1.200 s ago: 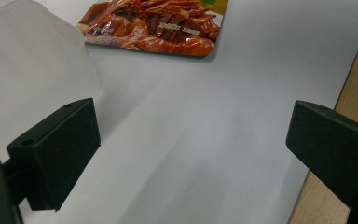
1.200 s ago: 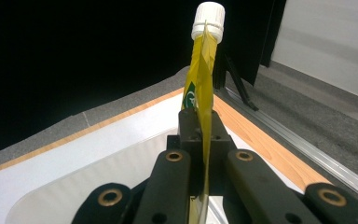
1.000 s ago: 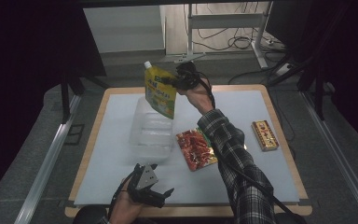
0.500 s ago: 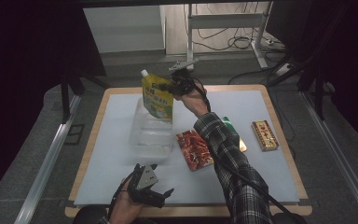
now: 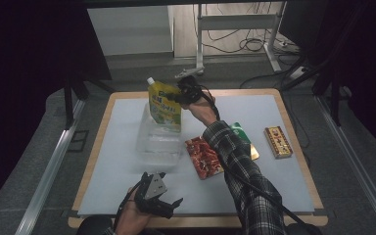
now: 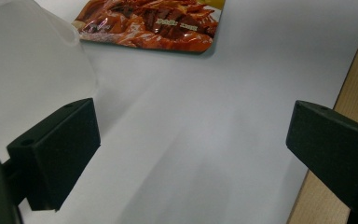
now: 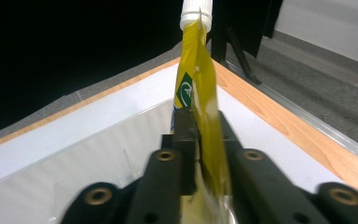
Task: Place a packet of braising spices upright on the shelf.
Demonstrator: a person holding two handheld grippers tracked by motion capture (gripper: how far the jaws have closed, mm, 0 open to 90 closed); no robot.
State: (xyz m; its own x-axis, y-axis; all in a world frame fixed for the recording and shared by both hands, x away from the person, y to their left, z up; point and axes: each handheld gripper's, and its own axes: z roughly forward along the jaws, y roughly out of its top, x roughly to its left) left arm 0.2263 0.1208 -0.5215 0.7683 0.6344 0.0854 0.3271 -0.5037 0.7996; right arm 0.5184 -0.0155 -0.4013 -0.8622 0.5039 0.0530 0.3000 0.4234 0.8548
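Observation:
A yellow spouted pouch point(image 5: 165, 105) with a white cap stands upright, its bottom down inside a clear plastic box point(image 5: 159, 142) at the middle left of the white mat. My right gripper point(image 5: 178, 95) reaches its top edge from the right. In the right gripper view the pouch point(image 7: 200, 93) sits between the jaws of the right gripper point(image 7: 205, 130), which have just been opening and stand slightly apart. My left gripper point(image 5: 169, 196) rests near the front edge, open. Its jaws point(image 6: 191, 149) are wide over bare mat.
A red snack packet point(image 5: 204, 156) lies right of the box, with a green packet point(image 5: 240, 132) and a brown patterned box point(image 5: 277, 142) farther right. The left gripper view has the red packet point(image 6: 154, 23) ahead, the box wall point(image 6: 23, 56) at left and the wooden table edge point(image 6: 354, 93) at right.
My right gripper has brought the pouch down and turned it upright, so its bottom now sits in the clear box. The left gripper has kept still.

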